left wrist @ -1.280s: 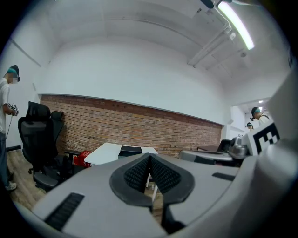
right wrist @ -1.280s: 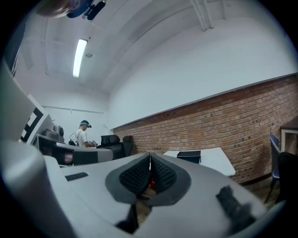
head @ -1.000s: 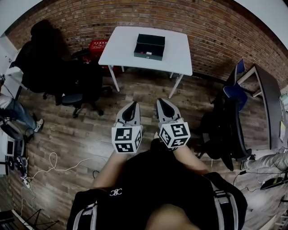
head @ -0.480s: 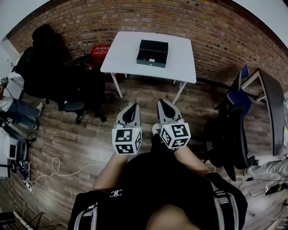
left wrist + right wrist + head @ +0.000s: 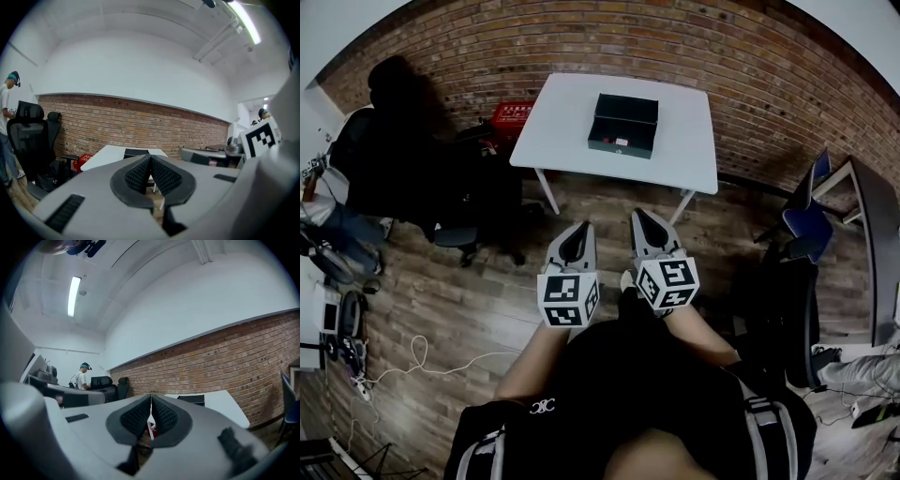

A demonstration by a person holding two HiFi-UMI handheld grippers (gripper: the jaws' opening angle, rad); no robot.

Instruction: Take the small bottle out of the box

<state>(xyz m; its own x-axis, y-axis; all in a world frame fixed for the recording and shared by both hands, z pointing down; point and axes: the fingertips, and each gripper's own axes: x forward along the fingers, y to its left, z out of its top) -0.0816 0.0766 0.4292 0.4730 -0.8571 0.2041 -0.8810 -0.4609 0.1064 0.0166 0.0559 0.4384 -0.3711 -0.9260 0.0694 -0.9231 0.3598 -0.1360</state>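
A black open box [image 5: 624,124] sits on a white table [image 5: 562,131] by the brick wall, well ahead of me. A small pale speck [image 5: 622,142] shows at the box's front wall, too small to tell what it is. My left gripper [image 5: 578,230] and right gripper [image 5: 639,217] are held side by side at waist height over the wood floor, far short of the table. Both are shut with nothing between the pads. The left gripper [image 5: 150,159] points at the table [image 5: 105,154] and box [image 5: 137,152]. In the right gripper view, the right gripper [image 5: 151,399] has the box [image 5: 192,399] to its right.
Black office chairs [image 5: 412,159] stand left of the table, with a red crate [image 5: 511,111] behind its left legs. Another black chair [image 5: 787,300] and a grey desk [image 5: 874,225] are at the right. Cables [image 5: 412,361] lie on the floor at the left. A person [image 5: 5,122] stands at the far left.
The table and box have drawn nearer and slid lower in the head view as I walk toward them. Both grippers stay shut and side by side.
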